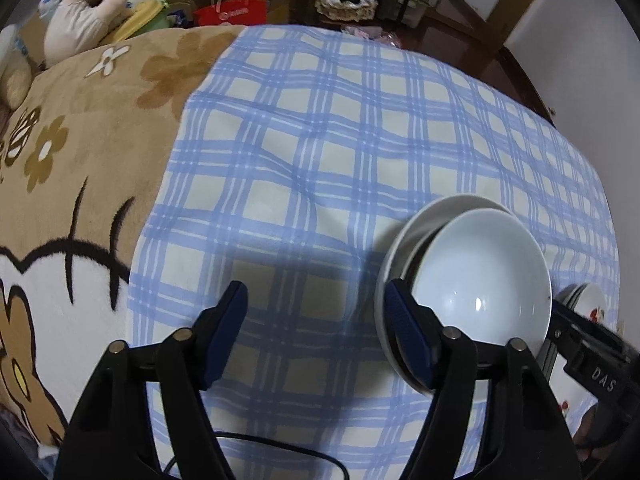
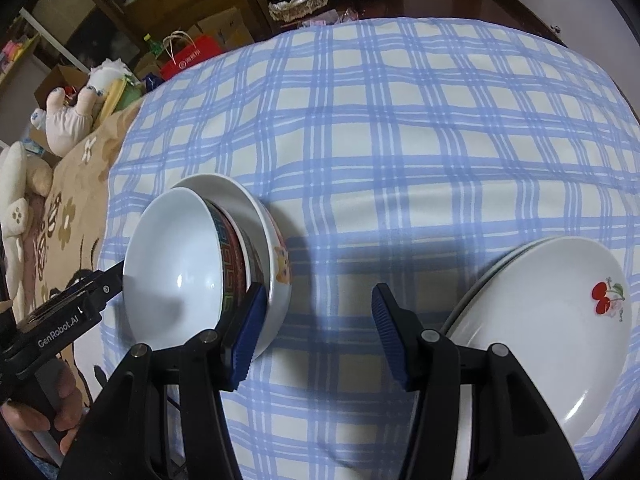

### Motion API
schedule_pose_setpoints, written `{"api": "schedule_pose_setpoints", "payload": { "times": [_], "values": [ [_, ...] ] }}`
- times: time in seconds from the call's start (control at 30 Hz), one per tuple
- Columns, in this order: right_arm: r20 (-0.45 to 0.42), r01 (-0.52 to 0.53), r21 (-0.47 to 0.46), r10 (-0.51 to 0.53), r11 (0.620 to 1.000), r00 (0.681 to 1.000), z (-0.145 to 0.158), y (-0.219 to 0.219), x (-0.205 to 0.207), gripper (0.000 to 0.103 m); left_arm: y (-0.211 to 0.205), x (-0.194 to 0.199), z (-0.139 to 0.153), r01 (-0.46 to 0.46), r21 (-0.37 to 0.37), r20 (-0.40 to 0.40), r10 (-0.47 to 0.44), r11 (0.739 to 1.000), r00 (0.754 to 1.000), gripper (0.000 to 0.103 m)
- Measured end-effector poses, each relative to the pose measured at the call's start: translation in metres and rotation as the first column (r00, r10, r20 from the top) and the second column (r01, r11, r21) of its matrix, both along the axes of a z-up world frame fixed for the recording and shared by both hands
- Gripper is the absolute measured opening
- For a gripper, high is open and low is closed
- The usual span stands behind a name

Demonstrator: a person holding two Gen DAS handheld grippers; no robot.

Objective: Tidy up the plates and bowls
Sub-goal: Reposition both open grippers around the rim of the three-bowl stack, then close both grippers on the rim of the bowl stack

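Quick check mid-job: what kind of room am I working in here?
Most likely a lived-in home, not a lab or kitchen. The dishes sit on a blue checked cloth beside a plush floral blanket, with stuffed toys and a red shopping bag behind.

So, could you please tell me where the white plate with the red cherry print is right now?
The white plate with the red cherry print lies at the right of the right wrist view, topping a plate stack on the blue checked cloth, just right of the right hand-held gripper.
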State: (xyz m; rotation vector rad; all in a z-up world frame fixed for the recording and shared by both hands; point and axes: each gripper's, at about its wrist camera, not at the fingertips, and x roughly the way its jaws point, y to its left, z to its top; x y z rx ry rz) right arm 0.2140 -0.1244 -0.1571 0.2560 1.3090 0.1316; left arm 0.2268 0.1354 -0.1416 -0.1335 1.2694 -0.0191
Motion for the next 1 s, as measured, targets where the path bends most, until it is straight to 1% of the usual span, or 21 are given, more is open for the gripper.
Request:
{"api": "schedule_pose_setpoints", "payload": {
  "times": [0.13, 0.2, 0.23, 0.27, 0.3, 0.37, 0.4, 0.47, 0.53, 0.63, 0.73, 0.83, 0.87, 0.9, 0.93, 0.97, 1.0],
  "values": [
    [-0.012, -0.010, -0.031, 0.010, 0.999, 1.000, 0.001, 0.006, 0.002, 0.058, -0.001, 0.002, -0.001, 0.029, -0.020, -0.025, -0.030, 0.999, 0.999, 0.055],
    [-0.019, -0.007, -0.032, 0.007, 0.999, 1.000, 0.001, 0.007, 0.004, 0.058, -0.004, 0.003, -0.001, 0.047, -0.027, -0.027, -0.048, 0.999, 0.998, 0.043],
    [-0.021, -0.007, -0.030, 0.006, 1.000, 1.000, 0.001, 0.007, 0.003, 0.058, -0.007, 0.004, 0.000, 0.058, -0.027, -0.027, -0.059, 0.998, 0.998, 0.040],
    [-0.031, -0.001, -0.024, 0.001, 1.000, 1.000, 0.000, 0.007, 0.005, 0.058, -0.010, 0.004, 0.000, 0.075, -0.028, -0.027, -0.076, 0.997, 0.997, 0.033],
    [-0.038, 0.002, -0.019, -0.003, 1.000, 0.999, 0.000, 0.006, 0.006, 0.058, -0.012, 0.004, 0.001, 0.093, -0.039, -0.026, -0.094, 0.995, 0.995, 0.024],
    [-0.049, 0.004, -0.015, -0.005, 1.000, 0.999, -0.001, 0.005, 0.007, 0.059, -0.015, 0.005, 0.001, 0.115, -0.076, -0.023, -0.117, 0.990, 0.993, 0.013],
    [-0.052, 0.004, -0.020, -0.005, 1.000, 0.999, -0.001, 0.005, 0.007, 0.062, -0.015, 0.005, 0.001, 0.118, -0.090, -0.022, -0.121, 0.989, 0.992, 0.008],
    [-0.051, -0.004, -0.042, 0.002, 0.999, 0.999, -0.001, 0.006, 0.007, 0.063, -0.012, 0.006, 0.000, 0.110, -0.139, -0.028, -0.115, 0.984, 0.993, 0.006],
    [-0.048, -0.012, -0.057, 0.009, 0.998, 0.999, 0.000, 0.007, 0.007, 0.064, -0.009, 0.008, -0.001, 0.102, -0.168, -0.032, -0.109, 0.980, 0.993, 0.005],
    [-0.048, -0.011, -0.070, 0.007, 0.998, 0.999, 0.000, 0.009, 0.008, 0.063, -0.007, 0.008, -0.003, 0.091, -0.195, -0.033, -0.099, 0.977, 0.995, 0.005],
    [-0.042, -0.005, -0.073, 0.002, 0.997, 0.999, 0.001, 0.010, 0.009, 0.063, -0.008, 0.009, -0.005, 0.096, -0.188, -0.032, -0.103, 0.977, 0.994, 0.005],
    [-0.033, 0.000, -0.050, -0.002, 0.999, 0.999, -0.001, 0.011, 0.008, 0.052, -0.011, 0.011, -0.007, 0.099, -0.177, -0.032, -0.106, 0.979, 0.994, 0.005],
    [-0.030, 0.000, -0.043, -0.001, 0.999, 1.000, -0.001, 0.011, 0.008, 0.045, -0.012, 0.011, -0.006, 0.094, -0.181, -0.032, -0.101, 0.979, 0.994, 0.005],
    [-0.026, -0.003, -0.025, 0.003, 1.000, 1.000, -0.001, 0.011, 0.008, 0.035, -0.011, 0.010, -0.005, 0.090, -0.191, -0.032, -0.097, 0.978, 0.995, 0.005],
    [-0.027, -0.007, -0.011, 0.007, 1.000, 1.000, -0.001, 0.012, 0.008, 0.028, -0.010, 0.009, -0.004, 0.086, -0.207, -0.031, -0.094, 0.975, 0.995, 0.005],
    [-0.027, -0.010, 0.003, 0.010, 1.000, 1.000, -0.002, 0.013, 0.008, 0.019, -0.011, 0.010, -0.005, 0.086, -0.215, -0.029, -0.094, 0.973, 0.995, 0.005],
    [-0.025, -0.010, 0.009, 0.011, 1.000, 1.000, -0.003, 0.015, 0.009, 0.013, -0.010, 0.009, -0.005, 0.085, -0.218, -0.029, -0.094, 0.972, 0.995, 0.005]
  ]
}}
